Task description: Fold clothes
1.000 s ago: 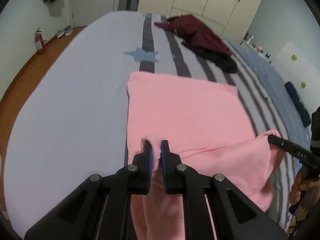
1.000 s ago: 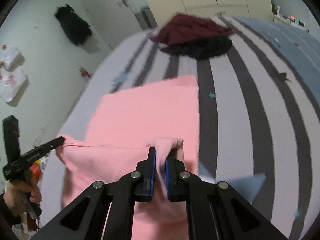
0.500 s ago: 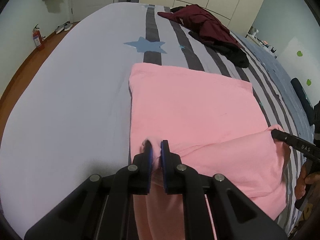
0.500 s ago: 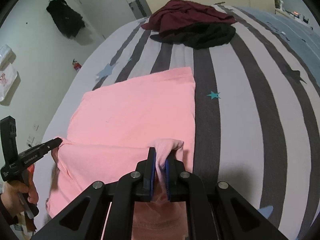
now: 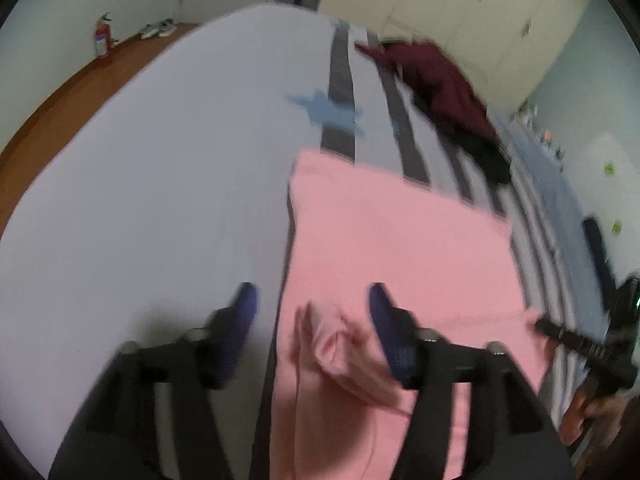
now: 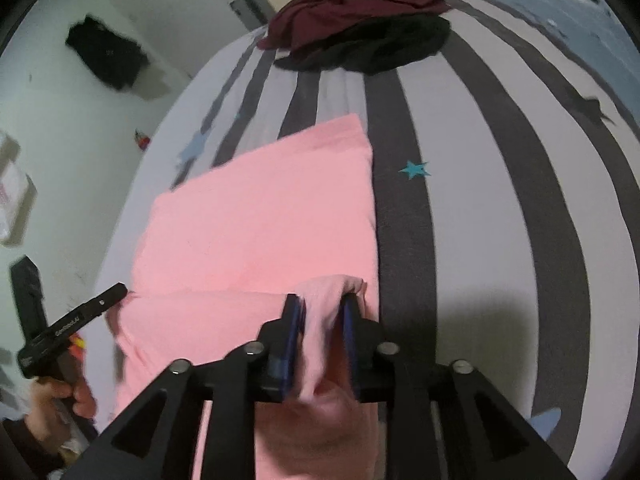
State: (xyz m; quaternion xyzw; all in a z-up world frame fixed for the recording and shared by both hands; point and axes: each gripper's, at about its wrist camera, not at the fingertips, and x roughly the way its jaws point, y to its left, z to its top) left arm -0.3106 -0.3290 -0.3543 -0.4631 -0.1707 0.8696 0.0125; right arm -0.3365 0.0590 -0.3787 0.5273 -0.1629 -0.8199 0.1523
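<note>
A pink garment (image 5: 400, 240) lies flat on the striped bed (image 5: 160, 200), with its near edge folded over onto itself. My left gripper (image 5: 312, 304) hovers over the garment's left near corner. Its jaws are opening wide, and a loose pink bunch (image 5: 332, 344) lies between them untouched. My right gripper (image 6: 322, 308) is at the right near corner of the garment (image 6: 260, 220). Its jaws are opening too, with a slack fold (image 6: 332, 292) still standing between the pads. Each view shows the other gripper at the fold's far end: the right gripper (image 5: 548, 326) and the left gripper (image 6: 118, 292).
A pile of maroon and black clothes (image 6: 360, 20) lies at the far end of the bed. Beyond it stand cream wardrobe doors (image 5: 460, 8). A red fire extinguisher (image 5: 102, 40) stands on the wooden floor (image 5: 60, 100) to the left. A person's hand (image 6: 60, 396) holds the left gripper.
Both grippers were shut on the pink fold; now both sets of jaws have parted and let the fabric go. The fold has come down onto the garment.
</note>
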